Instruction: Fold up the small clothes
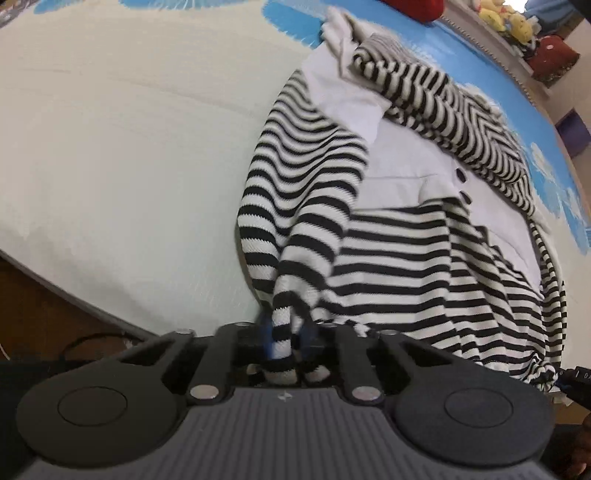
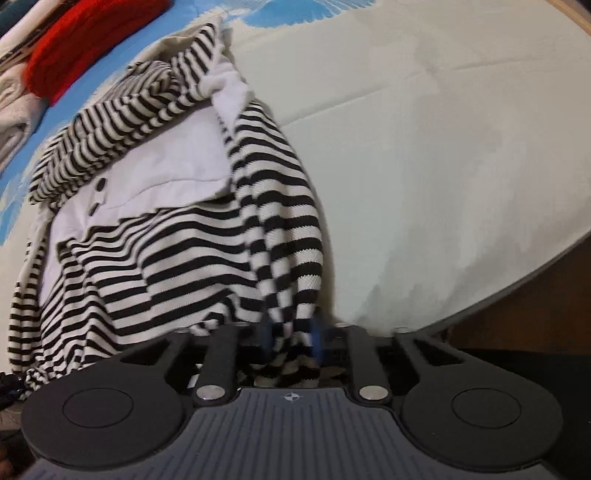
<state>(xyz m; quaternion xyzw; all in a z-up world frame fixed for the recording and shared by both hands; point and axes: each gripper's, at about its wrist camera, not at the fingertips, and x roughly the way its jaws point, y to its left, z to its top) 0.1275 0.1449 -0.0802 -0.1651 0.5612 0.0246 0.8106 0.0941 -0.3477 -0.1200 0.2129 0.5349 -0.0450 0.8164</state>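
Note:
A black-and-white striped garment (image 1: pixel 399 251) with a white buttoned front panel (image 1: pixel 413 173) lies on the bed. My left gripper (image 1: pixel 284 341) is shut on its near hem, which bunches between the blue pads. In the right wrist view the same striped garment (image 2: pixel 166 251) spreads to the left, and my right gripper (image 2: pixel 290 341) is shut on another bunch of its hem. Both grippers hold the fabric at the near edge of the bed, lifted slightly. The sleeves (image 2: pixel 147 107) lie crumpled at the far end.
The bed has a pale sheet (image 1: pixel 122 147) with blue print (image 1: pixel 461 55) at the far side. A red item (image 2: pixel 85 40) and folded light clothes (image 2: pixel 14 110) lie beyond the garment. Plush toys (image 1: pixel 506 18) sit on a shelf. The bed edge and brown floor (image 2: pixel 524 310) are close by.

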